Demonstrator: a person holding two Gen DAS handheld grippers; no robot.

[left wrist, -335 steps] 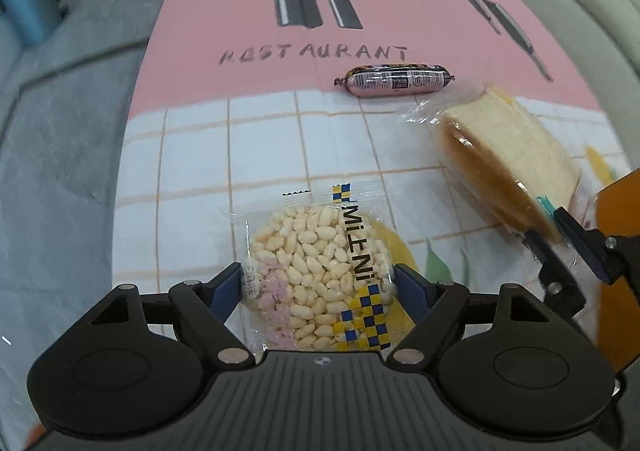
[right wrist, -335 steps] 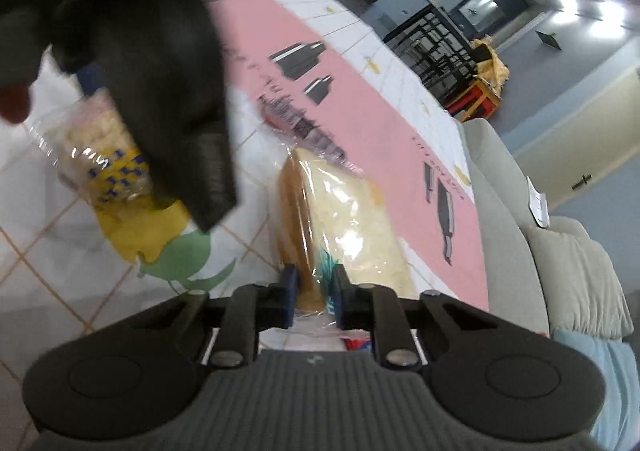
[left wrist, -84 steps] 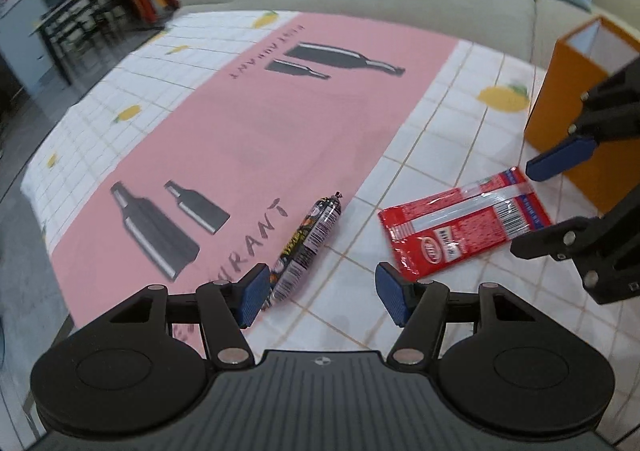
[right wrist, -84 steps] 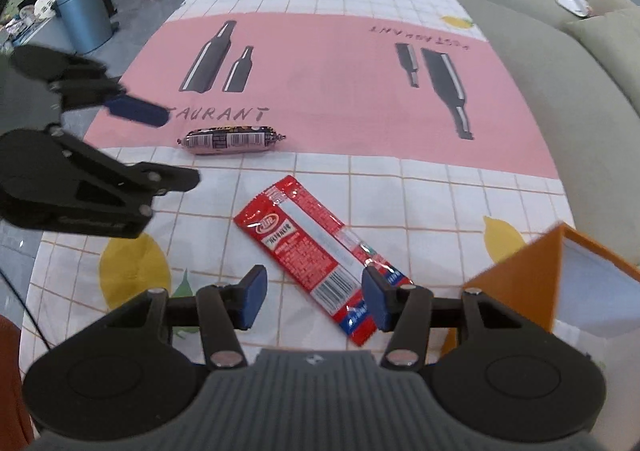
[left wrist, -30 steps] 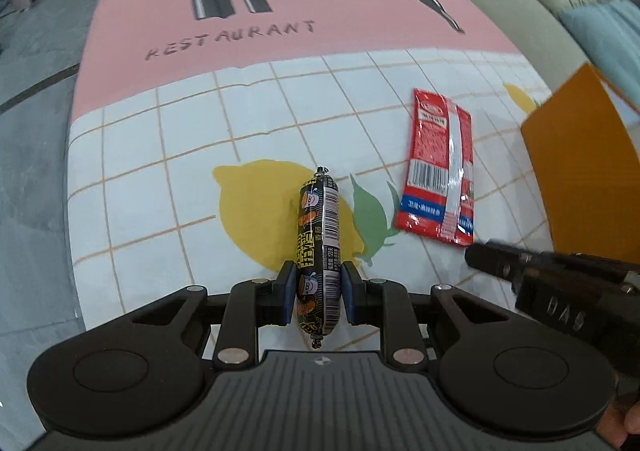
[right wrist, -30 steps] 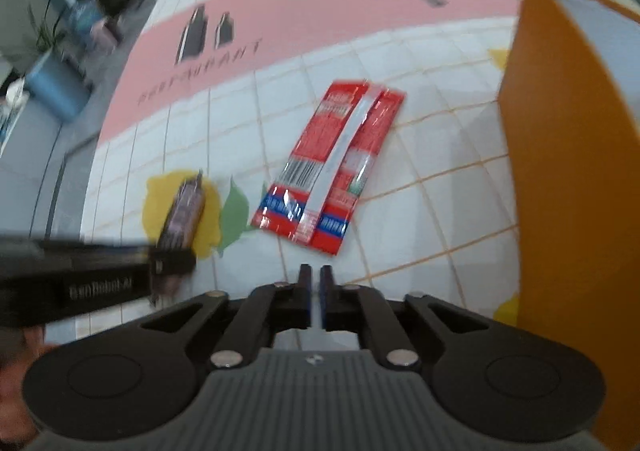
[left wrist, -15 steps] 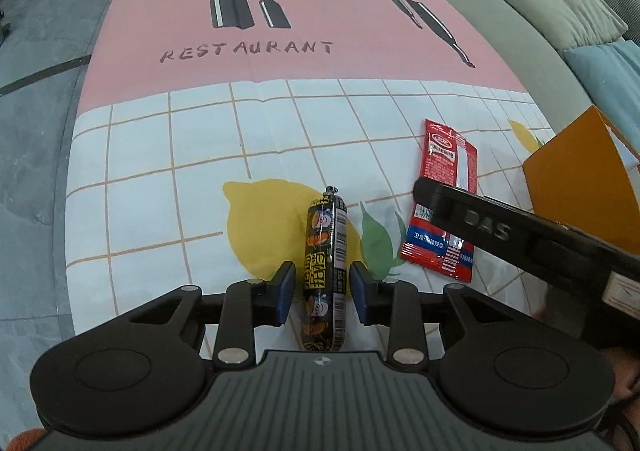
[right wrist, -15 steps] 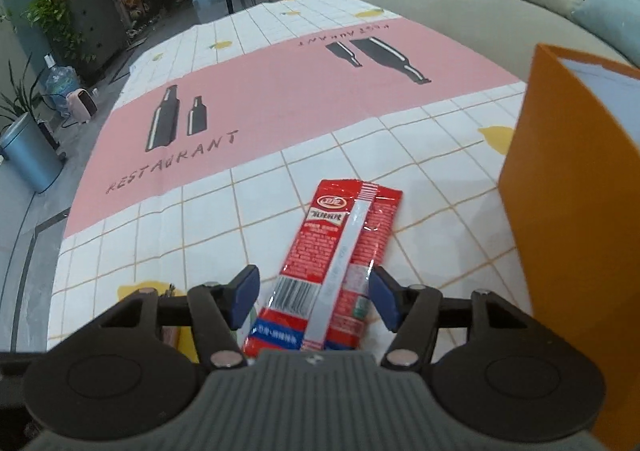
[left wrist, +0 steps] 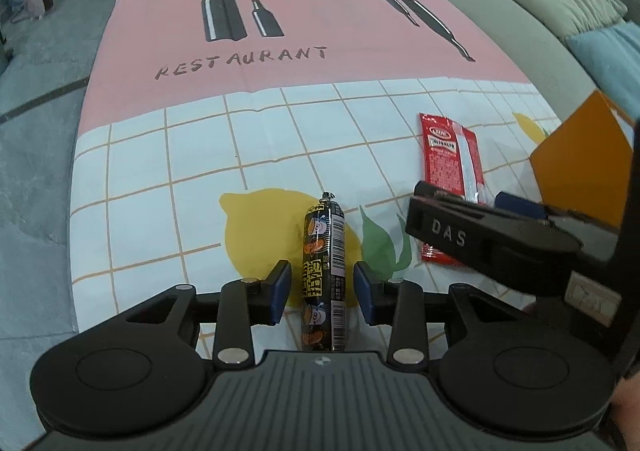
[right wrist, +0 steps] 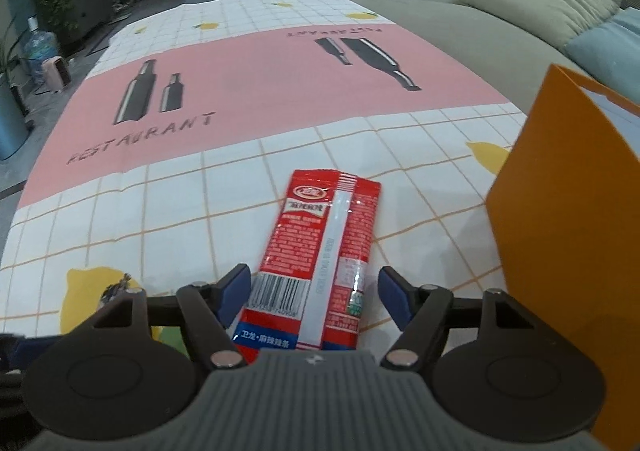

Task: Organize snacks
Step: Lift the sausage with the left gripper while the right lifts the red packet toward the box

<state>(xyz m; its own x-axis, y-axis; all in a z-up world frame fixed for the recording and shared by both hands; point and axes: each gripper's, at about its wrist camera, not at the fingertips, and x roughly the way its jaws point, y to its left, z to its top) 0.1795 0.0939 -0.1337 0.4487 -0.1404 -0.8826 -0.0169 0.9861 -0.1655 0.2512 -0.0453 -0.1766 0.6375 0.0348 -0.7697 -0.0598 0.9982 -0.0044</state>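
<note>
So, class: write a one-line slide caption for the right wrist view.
Open right tool straddles a red snack packet beside the orange box.

Your right gripper's black arm (left wrist: 492, 239) covers the flat red foil snack packet's (left wrist: 452, 155) near end; tall orange paper bag (right wrist: 568, 219) cut off (right edge).

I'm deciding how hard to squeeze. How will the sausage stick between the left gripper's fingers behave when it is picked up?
The sausage stick is a round tube in glossy film, so it will probably roll if nudged sideways and may slip in a loose pinch. It lies straight and plump, so it likely stays fairly stiff when lifted. The left gripper is open around it, on the tablecloth.
</note>
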